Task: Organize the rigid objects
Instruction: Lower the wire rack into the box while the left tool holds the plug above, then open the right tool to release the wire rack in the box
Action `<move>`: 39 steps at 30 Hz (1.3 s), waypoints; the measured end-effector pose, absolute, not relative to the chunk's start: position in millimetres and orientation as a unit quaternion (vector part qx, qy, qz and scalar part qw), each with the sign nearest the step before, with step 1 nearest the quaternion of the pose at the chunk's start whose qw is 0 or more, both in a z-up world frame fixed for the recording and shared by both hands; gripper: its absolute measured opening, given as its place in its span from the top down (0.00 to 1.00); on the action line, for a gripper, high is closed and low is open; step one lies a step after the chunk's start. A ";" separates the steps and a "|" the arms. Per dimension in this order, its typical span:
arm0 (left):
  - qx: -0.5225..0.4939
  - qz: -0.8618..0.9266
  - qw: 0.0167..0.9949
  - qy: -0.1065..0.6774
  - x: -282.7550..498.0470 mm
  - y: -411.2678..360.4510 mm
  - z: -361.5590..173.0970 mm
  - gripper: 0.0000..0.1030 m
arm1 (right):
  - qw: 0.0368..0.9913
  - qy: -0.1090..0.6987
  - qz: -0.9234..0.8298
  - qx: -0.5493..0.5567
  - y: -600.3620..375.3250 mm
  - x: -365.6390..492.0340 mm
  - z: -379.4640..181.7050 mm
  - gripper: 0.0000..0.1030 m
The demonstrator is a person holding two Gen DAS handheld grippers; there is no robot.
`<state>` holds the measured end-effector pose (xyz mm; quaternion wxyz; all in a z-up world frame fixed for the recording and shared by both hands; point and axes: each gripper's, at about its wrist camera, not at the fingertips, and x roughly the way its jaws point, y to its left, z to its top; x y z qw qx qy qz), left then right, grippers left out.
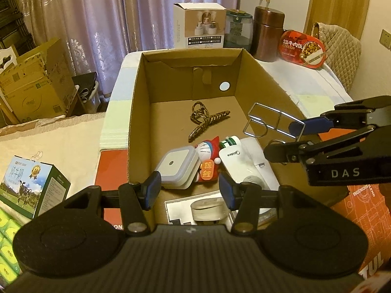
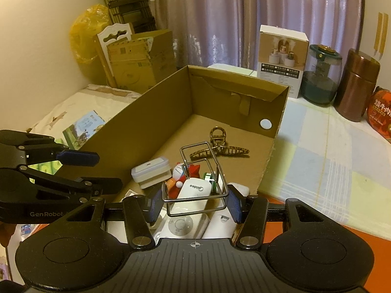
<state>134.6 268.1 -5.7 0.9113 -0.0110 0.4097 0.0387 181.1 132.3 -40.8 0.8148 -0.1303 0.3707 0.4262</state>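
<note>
The right claw (image 2: pixel 195 204), clamped on a wire rack (image 2: pixel 200 171), holds it over the cardboard box (image 2: pixel 146 122) at frame centre, mid-placement; next, I judge, lower and release it among the remote (image 2: pixel 193 196) and hair clip (image 2: pixel 220 146), while the left claw (image 1: pixel 190 190) hangs empty, jaws apart

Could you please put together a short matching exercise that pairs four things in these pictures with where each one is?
1. wire rack
2. hair claw
3. copper canister
4. milk carton

A. behind the cardboard box
B. between the right gripper pads
C. left of the box
D. on the box floor, far end

Pairs: 1-B, 2-D, 3-A, 4-C
</note>
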 end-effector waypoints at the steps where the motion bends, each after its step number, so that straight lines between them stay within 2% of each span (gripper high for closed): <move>1: -0.011 0.039 0.911 0.410 134.0 267.5 -5.2 0.54 | 0.815 0.371 0.426 -0.131 132.6 180.6 -41.1 0.51; 28: -0.012 0.038 0.912 0.407 135.0 266.1 -3.1 0.54 | 0.810 0.374 0.434 -0.127 129.5 177.8 -43.9 0.51; 30: -0.011 0.041 0.913 0.406 134.1 265.7 -2.8 0.54 | 0.813 0.369 0.430 -0.133 129.4 176.4 -43.7 0.49; 34: -0.013 0.044 0.915 0.401 130.0 266.1 -0.2 0.52 | 0.815 0.358 0.438 -0.123 121.2 175.4 -39.5 0.40; 39: -0.021 0.050 0.918 0.392 121.2 266.9 5.3 0.48 | 0.823 0.344 0.442 -0.096 102.8 167.0 -29.0 0.38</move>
